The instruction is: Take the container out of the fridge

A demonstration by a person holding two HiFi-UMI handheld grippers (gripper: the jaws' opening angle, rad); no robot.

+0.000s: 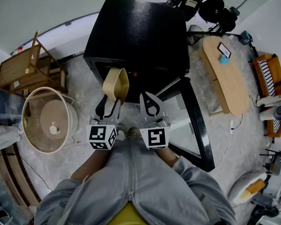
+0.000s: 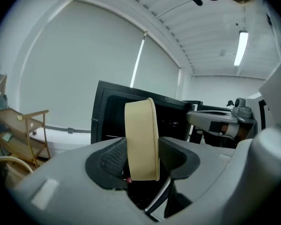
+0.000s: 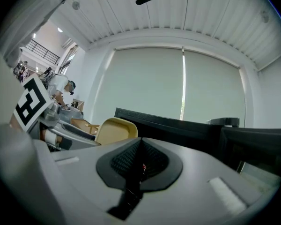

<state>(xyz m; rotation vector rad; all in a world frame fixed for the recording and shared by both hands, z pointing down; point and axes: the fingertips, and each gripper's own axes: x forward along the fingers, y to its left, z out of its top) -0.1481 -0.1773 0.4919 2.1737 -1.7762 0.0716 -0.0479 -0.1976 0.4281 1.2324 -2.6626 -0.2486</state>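
The person stands facing the black fridge, both forearms tucked close to the body and reaching toward 12 o'clock, nearly level. The left gripper is rolled onto its side, and its jaws are clamped on the beige container, pads pressing on its two broad faces. The container stands on edge. Its long axis runs up toward 12 o'clock, and its lipped side faces 3 o'clock, toward the right gripper. It hangs in the air just outside the fridge's dark opening, in front of it. The right gripper sits just beside the left at 3 o'clock, jaws closed together on nothing. The fridge door stands swung out toward 4 o'clock.
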